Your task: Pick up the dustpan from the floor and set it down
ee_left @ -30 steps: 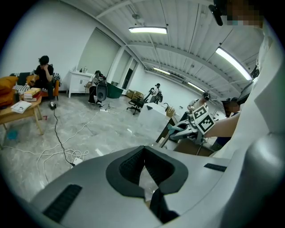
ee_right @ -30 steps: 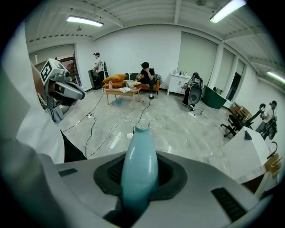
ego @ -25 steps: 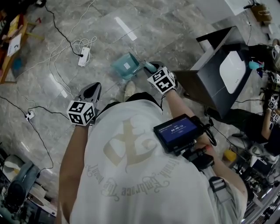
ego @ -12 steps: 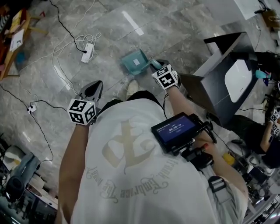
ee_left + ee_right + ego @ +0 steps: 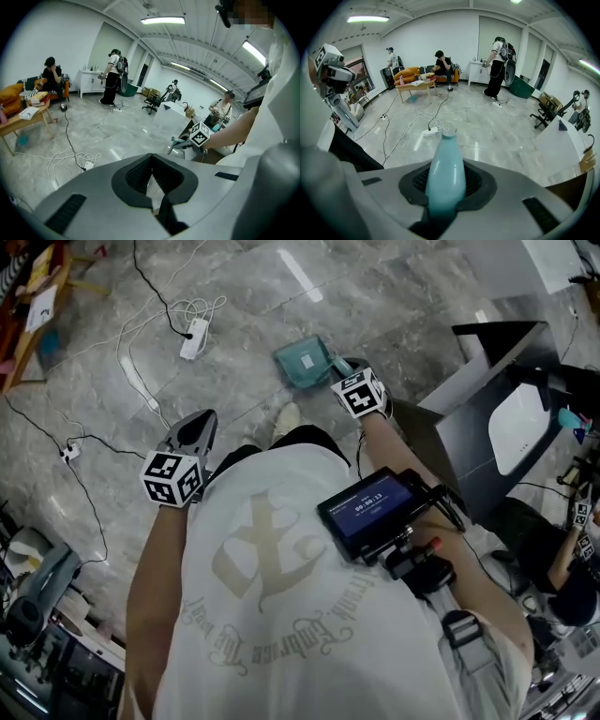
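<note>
The right claw is clamping the smooth, probably slippery handle of the teal plastic dustpan, seemingly light and stiff, at twelve o'clock over the grey marble floor, while the left claw is resting closed, empty.

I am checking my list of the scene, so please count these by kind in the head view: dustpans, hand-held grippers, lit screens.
dustpan: 1
left hand-held gripper, right hand-held gripper: 2
lit screen: 1
Total: 4
</note>
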Motion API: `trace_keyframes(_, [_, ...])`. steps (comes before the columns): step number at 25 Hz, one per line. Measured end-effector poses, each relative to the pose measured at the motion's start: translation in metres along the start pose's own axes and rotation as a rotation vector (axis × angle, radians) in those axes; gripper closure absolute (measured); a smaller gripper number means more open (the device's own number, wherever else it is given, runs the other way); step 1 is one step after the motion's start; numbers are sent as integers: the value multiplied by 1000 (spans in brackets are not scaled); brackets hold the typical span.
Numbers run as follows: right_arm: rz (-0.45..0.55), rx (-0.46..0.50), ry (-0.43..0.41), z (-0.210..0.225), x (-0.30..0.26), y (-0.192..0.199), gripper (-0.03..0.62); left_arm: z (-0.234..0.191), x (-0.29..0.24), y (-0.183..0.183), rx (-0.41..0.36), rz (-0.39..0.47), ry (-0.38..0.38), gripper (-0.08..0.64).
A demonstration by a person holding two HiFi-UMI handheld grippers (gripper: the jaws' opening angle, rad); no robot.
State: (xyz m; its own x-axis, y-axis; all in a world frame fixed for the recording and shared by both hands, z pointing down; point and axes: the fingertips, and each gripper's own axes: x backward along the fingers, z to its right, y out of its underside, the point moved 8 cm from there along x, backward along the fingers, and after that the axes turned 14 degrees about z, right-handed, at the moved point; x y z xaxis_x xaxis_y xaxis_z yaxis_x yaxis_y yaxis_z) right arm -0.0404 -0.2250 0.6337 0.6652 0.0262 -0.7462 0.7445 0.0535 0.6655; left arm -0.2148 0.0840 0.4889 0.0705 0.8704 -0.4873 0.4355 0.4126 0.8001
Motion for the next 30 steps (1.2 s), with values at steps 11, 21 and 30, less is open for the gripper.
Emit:
trace_keyframes(11, [-41,49,-28,28,-19,13,495,14,-25,-5,19,-25,-29,549])
trace_keyframes(21, [-52,73,-52,7,-16,34,492,13,-22,-8,20,-31,-42,549])
trace_keyframes(30, [-50,41,-85,-4,-17,42,479,19,-33,-9,5,-53,6,549])
